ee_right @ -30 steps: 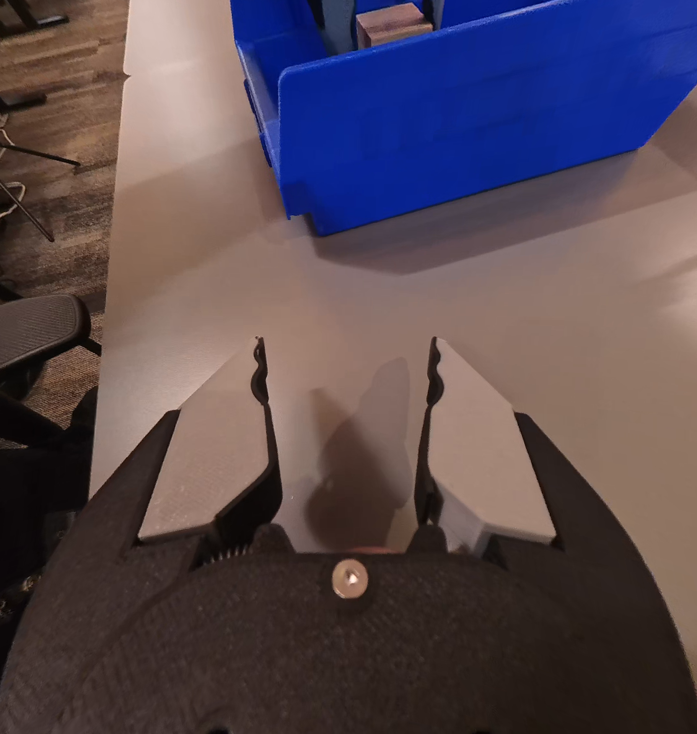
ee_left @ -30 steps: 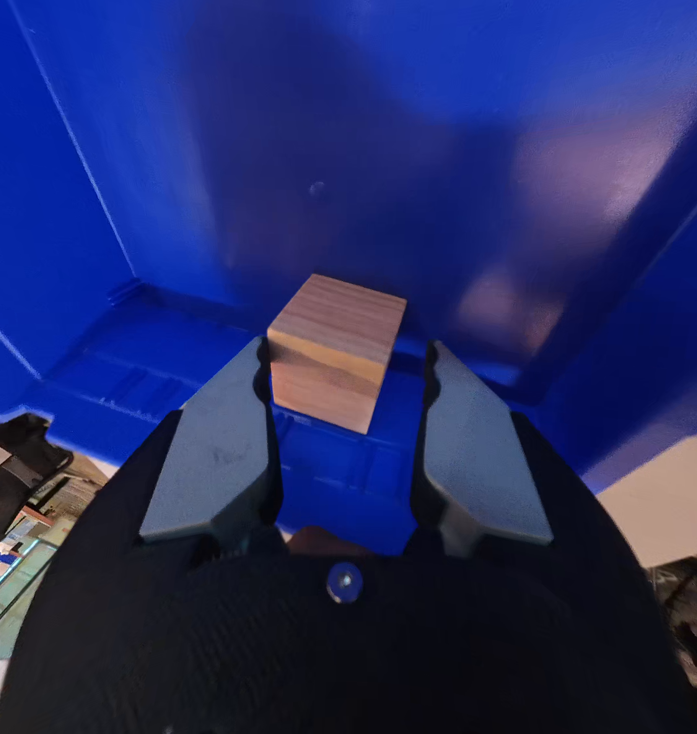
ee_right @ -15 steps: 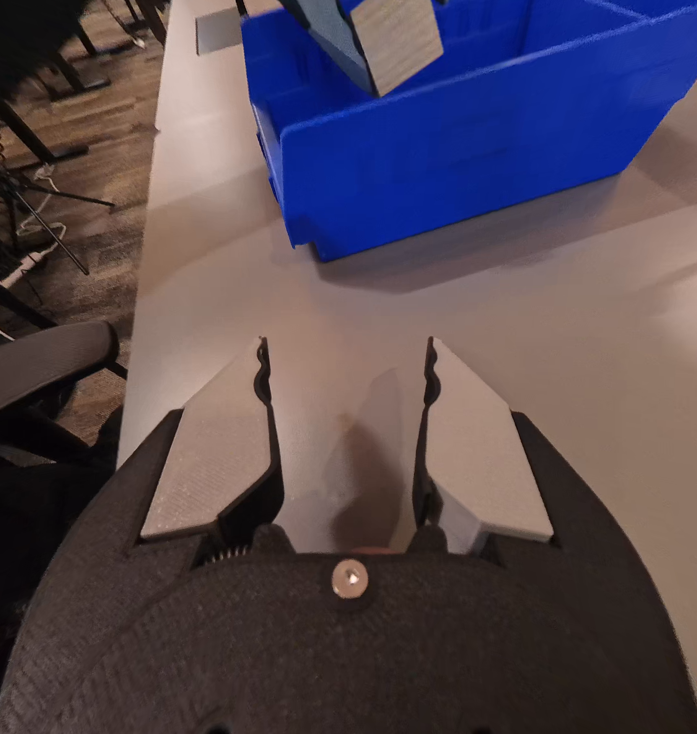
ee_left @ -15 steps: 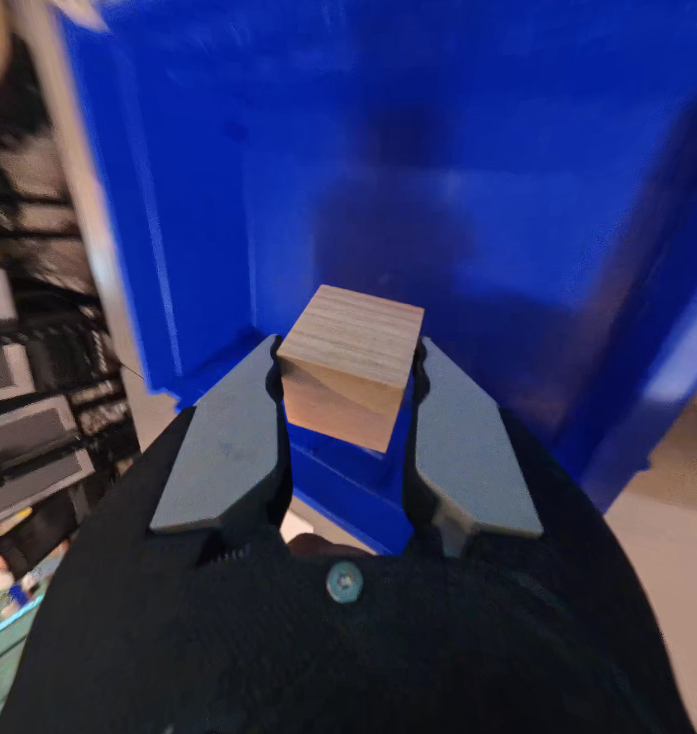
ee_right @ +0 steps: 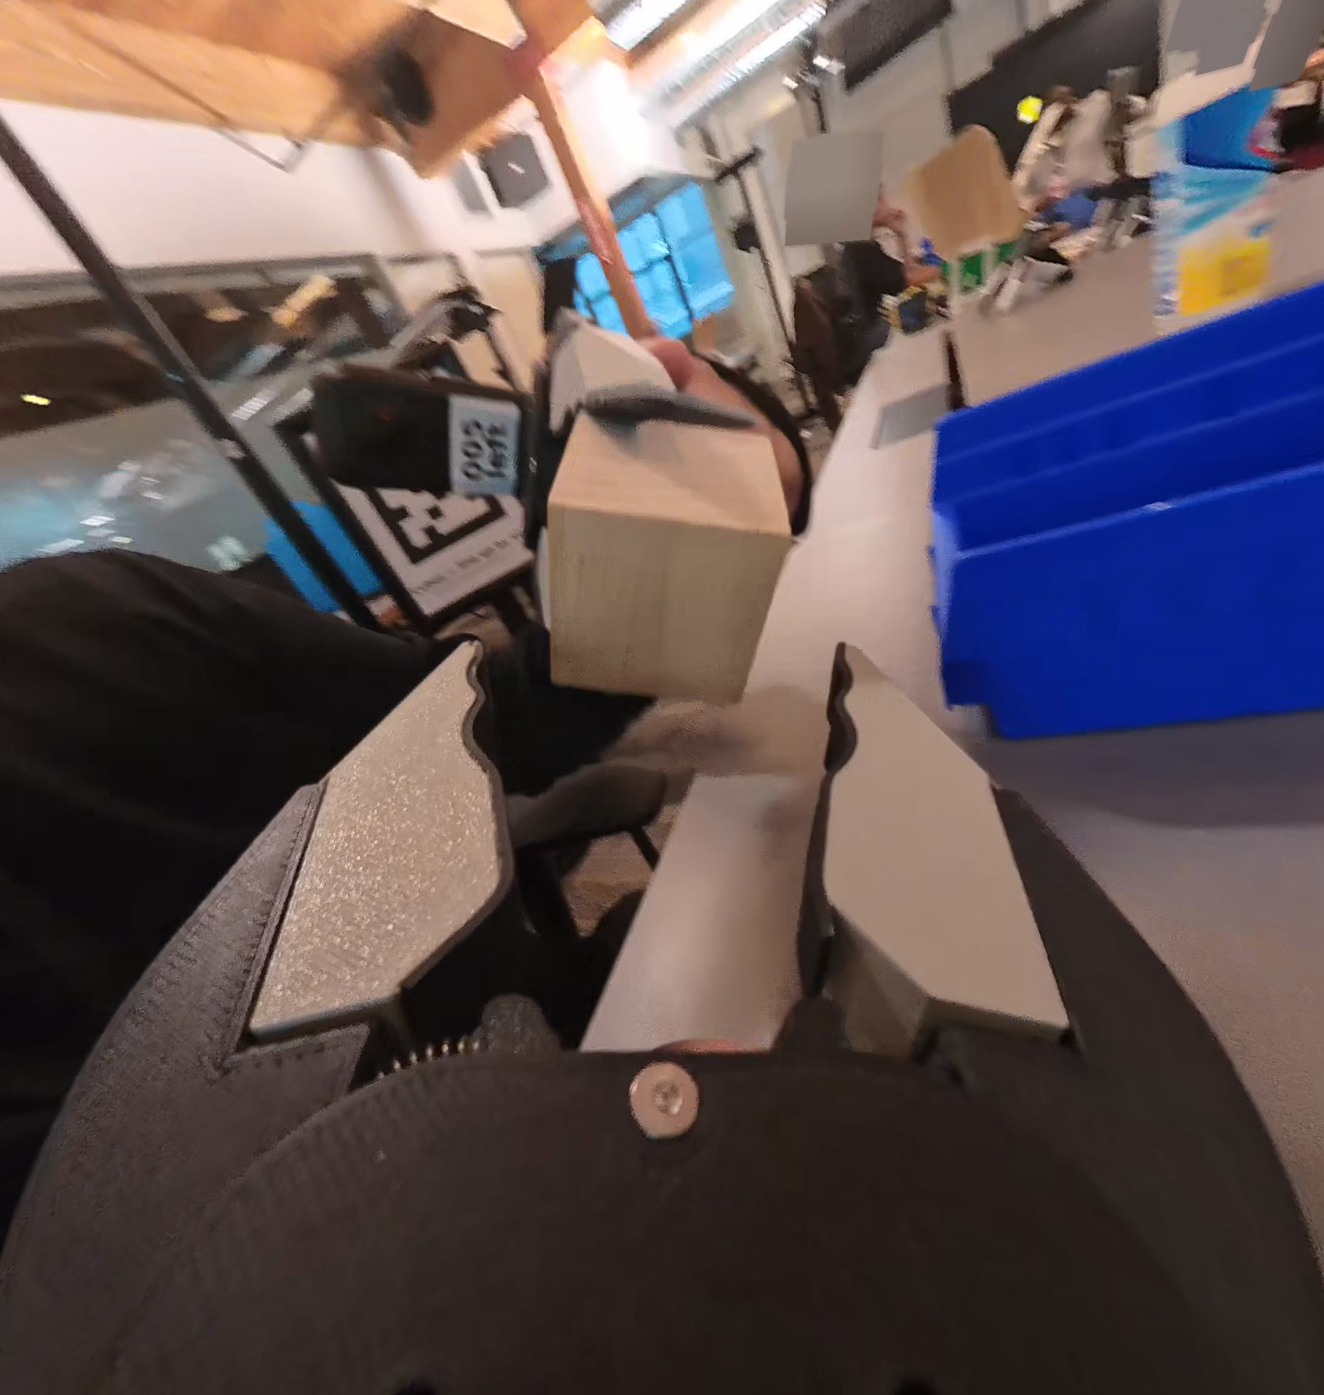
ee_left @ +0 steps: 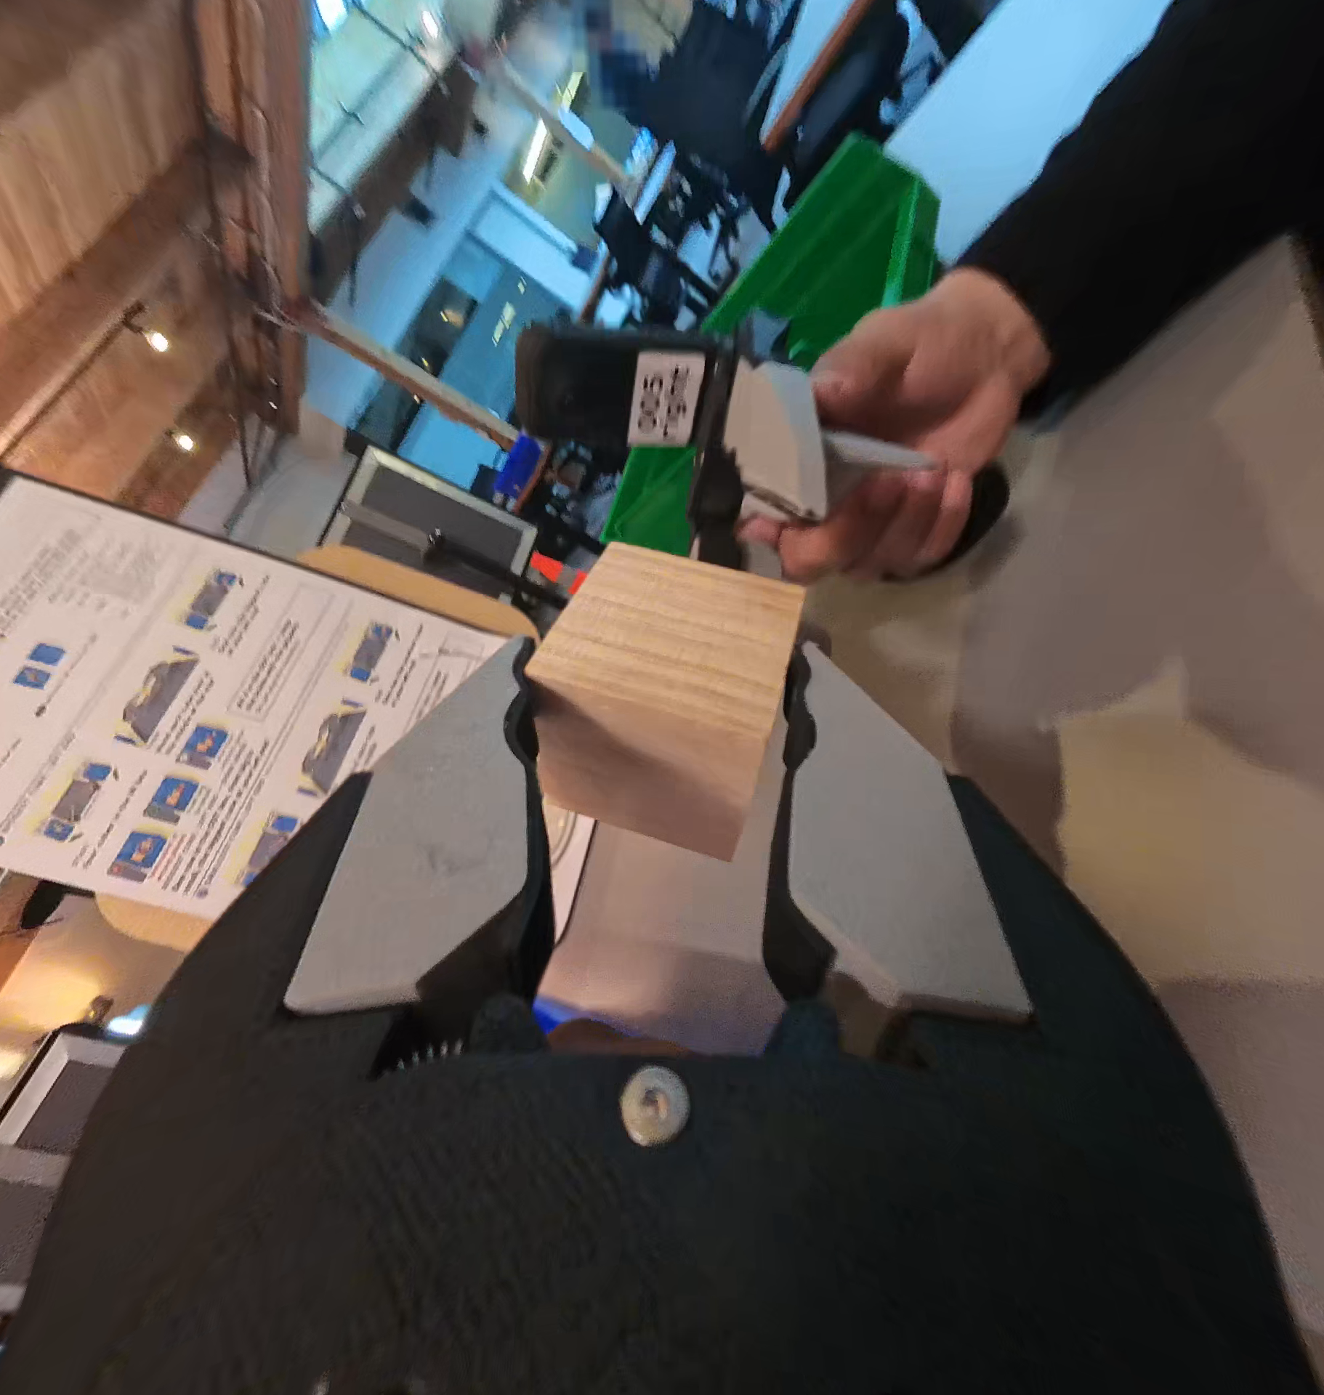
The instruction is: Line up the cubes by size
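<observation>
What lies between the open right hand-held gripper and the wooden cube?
Nothing: in the right wrist view, only bare grey table shows between the right hand-held gripper and the wooden cube.

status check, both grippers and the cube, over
Left gripper shut on wooden cube, held in the air. Right gripper open, empty, facing the cube. Blue bin off to the side, nothing blocking.

The left claw [ee_left: 655, 706] grips a wooden cube [ee_left: 663, 709] in mid-air. Beyond it, a hand [ee_left: 916, 445] holds the other claw [ee_left: 719, 438].
</observation>
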`<move>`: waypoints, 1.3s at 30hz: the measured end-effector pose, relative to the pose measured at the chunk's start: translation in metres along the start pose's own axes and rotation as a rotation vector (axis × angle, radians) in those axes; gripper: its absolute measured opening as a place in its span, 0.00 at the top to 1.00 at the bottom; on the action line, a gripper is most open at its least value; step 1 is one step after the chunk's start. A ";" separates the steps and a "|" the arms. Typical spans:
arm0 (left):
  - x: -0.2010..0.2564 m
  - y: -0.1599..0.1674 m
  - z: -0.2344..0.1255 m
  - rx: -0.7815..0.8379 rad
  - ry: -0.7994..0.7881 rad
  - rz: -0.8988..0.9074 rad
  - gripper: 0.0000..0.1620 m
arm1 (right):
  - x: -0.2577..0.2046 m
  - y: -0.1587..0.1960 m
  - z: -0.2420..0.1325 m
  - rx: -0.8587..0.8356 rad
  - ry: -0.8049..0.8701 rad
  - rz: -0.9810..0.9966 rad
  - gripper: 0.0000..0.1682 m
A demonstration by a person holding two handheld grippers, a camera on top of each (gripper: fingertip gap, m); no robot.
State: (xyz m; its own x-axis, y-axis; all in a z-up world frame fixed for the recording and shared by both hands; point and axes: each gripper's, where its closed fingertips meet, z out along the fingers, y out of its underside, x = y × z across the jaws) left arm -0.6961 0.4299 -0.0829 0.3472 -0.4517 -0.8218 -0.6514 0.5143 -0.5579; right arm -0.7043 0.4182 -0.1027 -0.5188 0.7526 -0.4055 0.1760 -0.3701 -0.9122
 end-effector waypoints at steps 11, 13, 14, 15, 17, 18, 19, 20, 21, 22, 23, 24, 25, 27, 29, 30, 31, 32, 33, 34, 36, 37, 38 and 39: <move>0.024 -0.003 0.027 0.047 -0.036 -0.035 0.60 | -0.004 -0.004 0.007 0.066 -0.076 0.084 0.55; 0.026 -0.003 0.031 0.041 -0.040 -0.029 0.60 | 0.001 -0.002 0.007 0.067 -0.057 0.095 0.60; 0.027 -0.002 0.032 0.037 -0.039 -0.032 0.60 | 0.003 -0.002 0.006 0.069 -0.055 0.102 0.61; 0.027 -0.001 0.032 0.035 -0.037 -0.037 0.60 | 0.004 -0.001 0.006 0.065 -0.053 0.110 0.61; 0.028 0.001 0.032 0.034 -0.031 -0.045 0.60 | 0.005 0.001 0.007 0.059 -0.048 0.115 0.61; 0.029 0.001 0.032 0.032 -0.030 -0.043 0.60 | 0.005 0.002 0.007 0.056 -0.046 0.115 0.61; 0.029 0.002 0.032 0.031 -0.029 -0.043 0.60 | 0.005 0.002 0.007 0.053 -0.046 0.115 0.61; 0.029 0.001 0.032 0.030 -0.031 -0.042 0.60 | 0.005 0.002 0.007 0.053 -0.046 0.116 0.61; 0.029 0.001 0.032 0.029 -0.034 -0.044 0.60 | 0.005 0.002 0.006 0.052 -0.041 0.116 0.61; 0.029 0.002 0.033 0.024 -0.037 -0.048 0.60 | 0.006 0.002 0.005 0.053 -0.028 0.113 0.61; 0.029 0.004 0.034 0.016 -0.037 -0.050 0.60 | 0.008 0.002 0.005 0.051 -0.012 0.109 0.61; 0.029 0.005 0.034 0.009 -0.039 -0.050 0.60 | 0.010 0.003 0.004 0.048 -0.003 0.107 0.61; 0.030 0.006 0.034 0.006 -0.039 -0.058 0.60 | 0.010 0.003 0.004 0.046 0.000 0.111 0.61; 0.032 0.010 0.034 -0.013 -0.026 -0.075 0.61 | 0.014 0.006 0.004 0.040 0.011 0.132 0.61; 0.032 0.015 0.029 -0.037 -0.009 -0.086 0.62 | 0.018 0.008 0.004 0.035 0.035 0.137 0.61; 0.030 0.016 0.024 -0.041 -0.008 -0.094 0.62 | 0.019 0.008 0.002 0.037 0.039 0.137 0.61; 0.026 0.017 0.019 -0.042 -0.017 -0.101 0.61 | 0.019 0.006 0.001 0.044 0.039 0.137 0.61; 0.021 0.018 0.013 -0.044 -0.031 -0.107 0.61 | 0.019 0.004 -0.001 0.053 0.043 0.134 0.61; 0.015 0.020 0.006 -0.045 -0.051 -0.114 0.61 | 0.019 0.001 -0.003 0.061 0.054 0.128 0.61; 0.007 0.021 -0.001 -0.043 -0.078 -0.124 0.61 | 0.019 -0.002 -0.006 0.068 0.065 0.118 0.61; -0.012 0.022 -0.016 -0.016 -0.164 -0.145 0.79 | 0.018 -0.007 -0.010 0.063 0.098 0.069 0.61; -0.019 0.020 -0.024 0.004 -0.193 -0.158 0.84 | 0.017 -0.009 -0.012 0.055 0.128 0.024 0.61; -0.022 0.018 -0.030 0.020 -0.187 -0.184 0.89 | 0.015 -0.012 -0.015 0.054 0.151 -0.017 0.61; -0.020 0.016 -0.035 0.035 -0.159 -0.213 1.00 | 0.012 -0.017 -0.017 0.054 0.173 -0.051 0.61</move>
State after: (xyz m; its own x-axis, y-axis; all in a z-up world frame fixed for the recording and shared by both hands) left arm -0.7372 0.4217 -0.0709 0.5771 -0.4337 -0.6920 -0.5297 0.4460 -0.7214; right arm -0.6994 0.4429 -0.0936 -0.3732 0.8519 -0.3674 0.1056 -0.3544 -0.9291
